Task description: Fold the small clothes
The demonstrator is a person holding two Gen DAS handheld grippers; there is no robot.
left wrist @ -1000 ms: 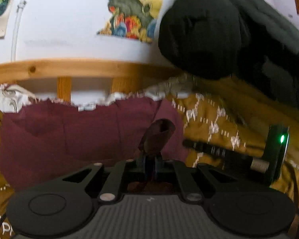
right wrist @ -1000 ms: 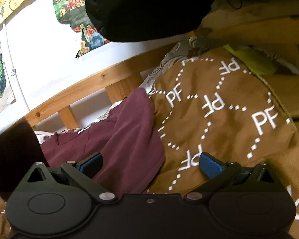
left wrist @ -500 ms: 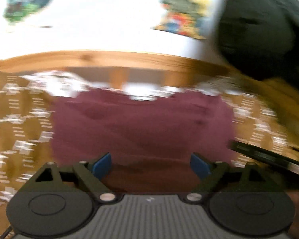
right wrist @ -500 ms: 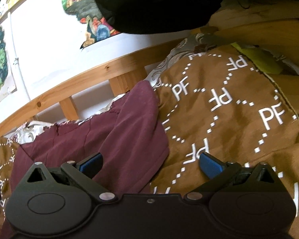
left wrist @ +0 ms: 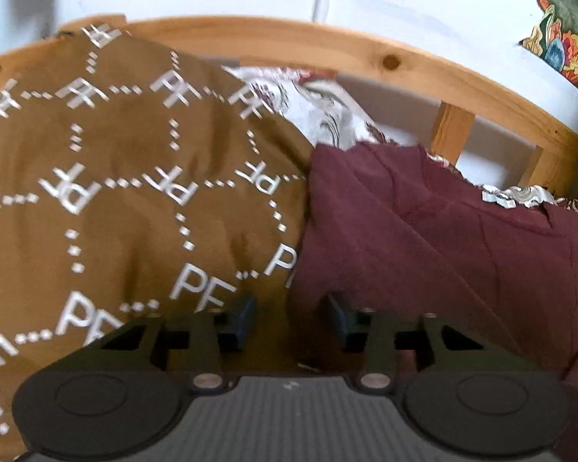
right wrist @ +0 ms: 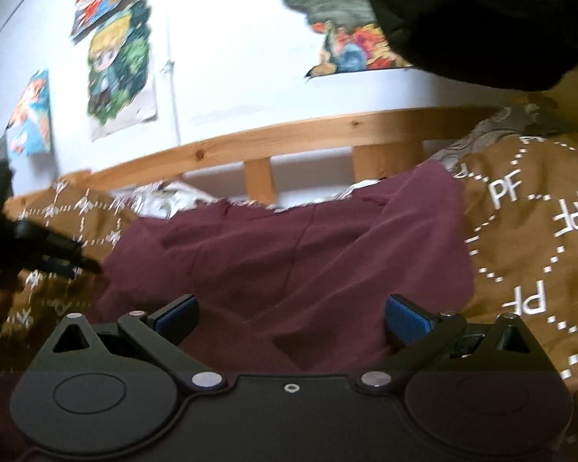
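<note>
A maroon garment (left wrist: 443, 238) lies spread on a brown bedspread with white "PF" print (left wrist: 115, 192). My left gripper (left wrist: 291, 319) is partly open at the garment's left edge, its jaws straddling the cloth's border, gripping nothing. My right gripper (right wrist: 289, 315) is wide open and empty, low over the garment's (right wrist: 289, 250) middle. The left gripper also shows in the right wrist view (right wrist: 38, 246), at the garment's left side.
A wooden bed rail (left wrist: 366, 50) runs behind the bedding, with a white wall and colourful posters (right wrist: 115, 65) beyond. A black padded garment (right wrist: 481, 19) hangs at the upper right. White patterned sheet (left wrist: 320, 111) shows by the rail.
My left gripper let go of the maroon cloth, opened, and swung left to the garment's left edge. My right gripper stayed open and shifted left over the garment.
</note>
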